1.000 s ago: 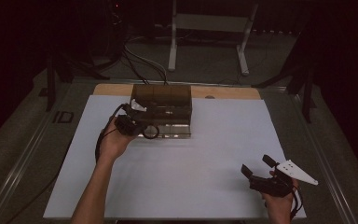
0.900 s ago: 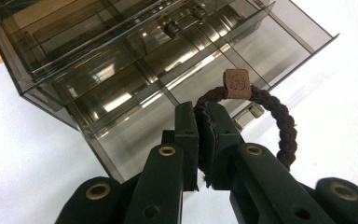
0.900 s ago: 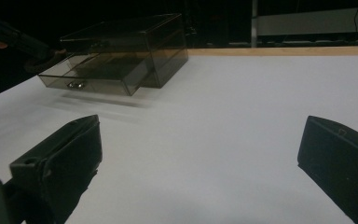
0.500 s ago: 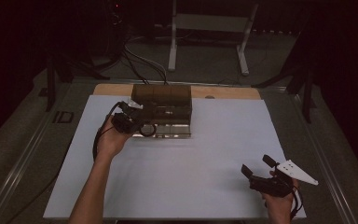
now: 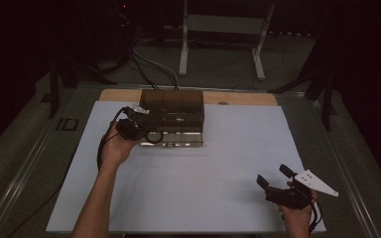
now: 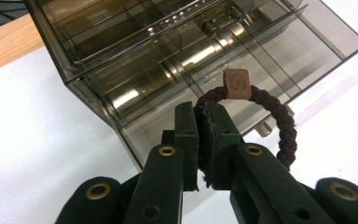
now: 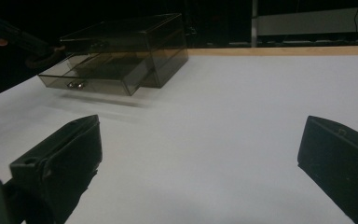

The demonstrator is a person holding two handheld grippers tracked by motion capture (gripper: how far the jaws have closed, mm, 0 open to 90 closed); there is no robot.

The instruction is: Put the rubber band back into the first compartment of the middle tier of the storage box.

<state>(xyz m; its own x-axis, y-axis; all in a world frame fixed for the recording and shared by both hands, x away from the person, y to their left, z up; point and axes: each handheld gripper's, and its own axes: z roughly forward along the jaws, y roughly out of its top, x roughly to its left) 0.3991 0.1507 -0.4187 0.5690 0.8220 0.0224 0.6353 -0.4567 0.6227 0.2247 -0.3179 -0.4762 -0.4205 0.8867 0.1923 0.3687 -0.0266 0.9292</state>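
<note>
A smoky see-through drawer box point(image 5: 172, 103) stands at the back of the white mat, its lower drawer point(image 5: 181, 137) pulled out. My left gripper point(image 5: 144, 131) is at the drawer's left end, shut on a dark brown braided hair tie point(image 6: 282, 123) with a small brown tag point(image 6: 237, 84). In the left gripper view the loop hangs from my left gripper point(image 6: 203, 112) over the open drawer point(image 6: 261, 60). My right gripper point(image 5: 274, 174) rests near the front right of the mat, open with nothing between its fingers point(image 7: 63, 149).
The white mat point(image 5: 228, 148) lies on a table with a wooden strip point(image 5: 243, 97) at the back. A metal stand point(image 5: 218, 29) and cables sit on the dark floor beyond. The right gripper view shows the box point(image 7: 130, 42) far off to the left.
My left hand has shifted slightly toward the back with the hair tie still in its jaws. The right hand has stayed put.
</note>
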